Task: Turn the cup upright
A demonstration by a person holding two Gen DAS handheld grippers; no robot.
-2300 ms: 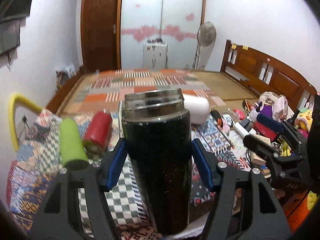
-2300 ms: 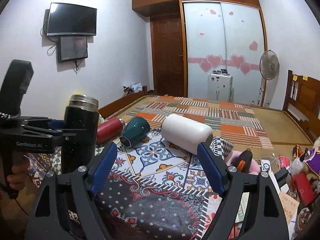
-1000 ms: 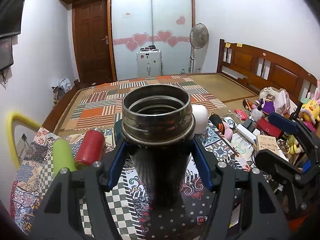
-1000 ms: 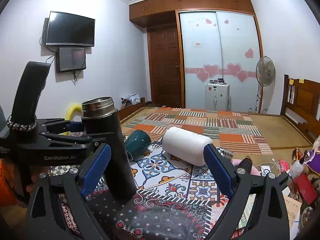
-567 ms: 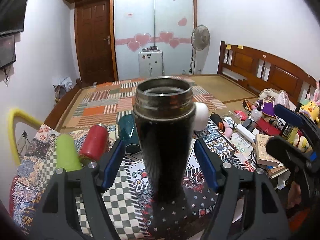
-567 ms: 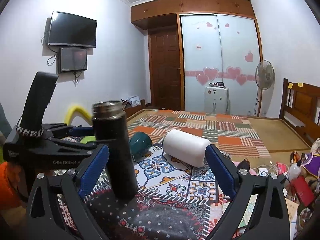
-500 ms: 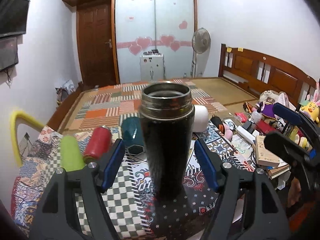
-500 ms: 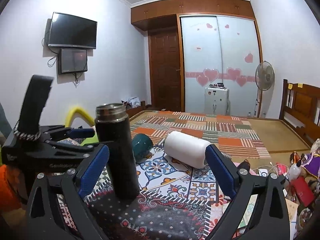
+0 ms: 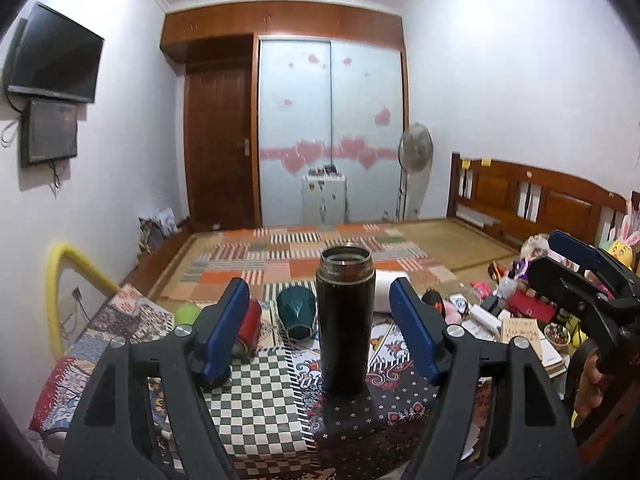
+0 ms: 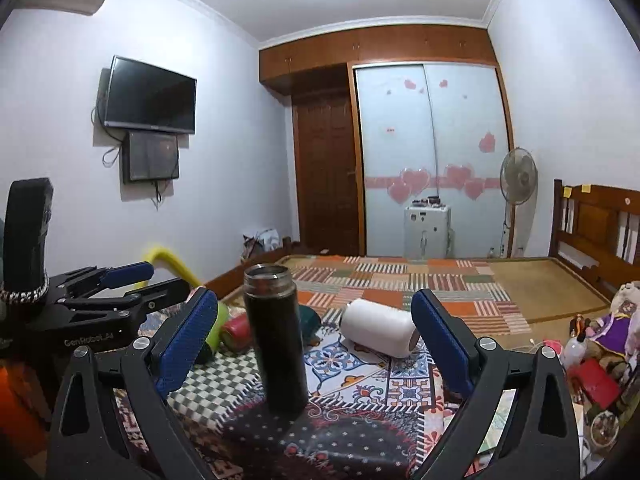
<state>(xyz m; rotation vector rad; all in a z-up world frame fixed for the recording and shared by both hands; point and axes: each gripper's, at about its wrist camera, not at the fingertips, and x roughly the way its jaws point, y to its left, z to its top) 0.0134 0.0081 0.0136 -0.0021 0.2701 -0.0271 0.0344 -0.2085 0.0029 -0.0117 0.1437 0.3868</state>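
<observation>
Your left gripper, clamped on the black cup a second ago, now sits pulled back with fingers spread wide, the cup standing upright alone on the patterned cloth, while your right gripper stays open.

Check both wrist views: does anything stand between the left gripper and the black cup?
Nothing visible does. The black cup stands upright on the patterned cloth, straight ahead of the open left gripper, with only bare cloth between them.

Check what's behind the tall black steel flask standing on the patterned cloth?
Behind the tall black steel flask: a white cylindrical cup lying on its side and a dark green cup, partly covered. The cloth directly behind it is hidden.
</observation>
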